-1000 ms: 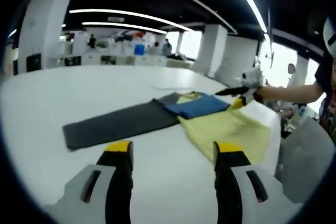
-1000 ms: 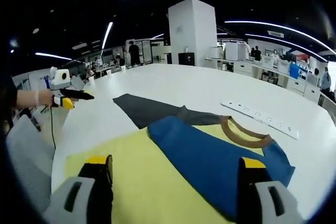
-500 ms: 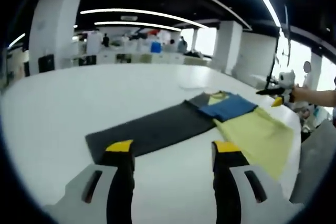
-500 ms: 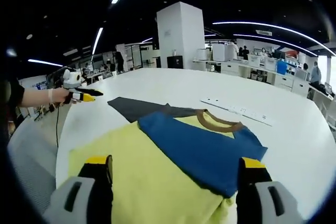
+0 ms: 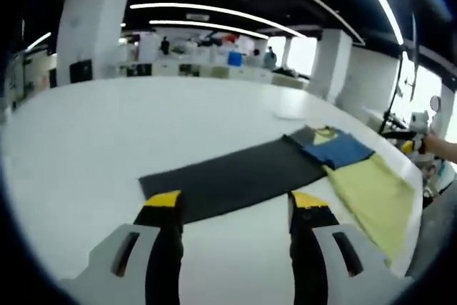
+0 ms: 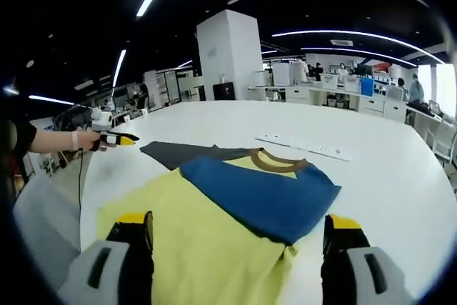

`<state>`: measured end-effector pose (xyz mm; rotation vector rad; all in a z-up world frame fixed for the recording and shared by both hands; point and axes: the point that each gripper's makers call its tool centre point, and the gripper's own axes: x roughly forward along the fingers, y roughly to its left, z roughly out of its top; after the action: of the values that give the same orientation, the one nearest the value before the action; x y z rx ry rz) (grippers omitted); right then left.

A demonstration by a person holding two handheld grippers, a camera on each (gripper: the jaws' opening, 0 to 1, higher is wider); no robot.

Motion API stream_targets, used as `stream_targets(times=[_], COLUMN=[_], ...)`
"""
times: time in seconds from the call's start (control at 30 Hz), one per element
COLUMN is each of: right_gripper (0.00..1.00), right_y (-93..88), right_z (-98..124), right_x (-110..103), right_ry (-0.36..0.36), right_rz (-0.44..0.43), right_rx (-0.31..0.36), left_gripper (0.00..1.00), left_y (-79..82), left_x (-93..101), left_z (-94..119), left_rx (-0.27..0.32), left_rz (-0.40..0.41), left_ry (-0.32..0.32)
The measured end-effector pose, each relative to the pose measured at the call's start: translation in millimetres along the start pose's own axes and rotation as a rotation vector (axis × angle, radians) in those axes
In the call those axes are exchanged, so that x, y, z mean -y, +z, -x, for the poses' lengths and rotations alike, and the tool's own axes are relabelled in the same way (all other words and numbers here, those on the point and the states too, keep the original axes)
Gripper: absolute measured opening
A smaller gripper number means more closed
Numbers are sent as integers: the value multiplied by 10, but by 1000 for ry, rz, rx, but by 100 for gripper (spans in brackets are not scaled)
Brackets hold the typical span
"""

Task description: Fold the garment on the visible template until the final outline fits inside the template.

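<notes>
Yellow-and-blue garment (image 6: 228,226) on dark template (image 6: 178,153) — white table (image 6: 385,176), jaws apart

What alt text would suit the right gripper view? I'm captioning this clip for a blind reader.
A yellow T-shirt with a blue sleeve folded across it lies on a white table, partly over a dark grey template. The right hand-held gripper hovers open in front of it, with the left hand-held gripper off to the left.

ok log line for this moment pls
garment: yellow and blue shirt partly folded, partly on dark template | left gripper: open, above table | right gripper: open, over shirt
</notes>
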<state>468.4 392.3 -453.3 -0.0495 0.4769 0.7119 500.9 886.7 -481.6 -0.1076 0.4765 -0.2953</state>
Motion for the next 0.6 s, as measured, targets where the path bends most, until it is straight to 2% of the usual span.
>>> stream_targets(times=[0.07, 0.13, 0.23, 0.37, 0.43, 0.5, 0.6], right_gripper=[99, 99, 99, 99, 99, 99, 99], right_y=[20, 61, 85, 62, 51, 54, 48], right_z=[3, 8, 22, 39, 50, 63, 66], right_x=[23, 24, 50, 81, 89, 86, 97], right_ry=[-4, -7, -11, -16, -20, -20, -24], right_rz=[0, -3, -9, -8, -3, -10, -9], right_rx=[8, 16, 27, 19, 15, 18, 18], left_gripper=[53, 54, 53, 47, 42, 41, 36], left_y=[-16, -5, -98, -188, -235, -253, -306], left_x=[-140, -240, -423, -473, -570, -689, -645], left_z=[-4, -11, -74, -129, -142, -141, -105], left_rx=[4, 22, -15, -42, -62, -58, -71], left_rz=[59, 106, 96, 117, 131, 193, 207], left_ry=[71, 105, 150, 171, 203, 246, 251])
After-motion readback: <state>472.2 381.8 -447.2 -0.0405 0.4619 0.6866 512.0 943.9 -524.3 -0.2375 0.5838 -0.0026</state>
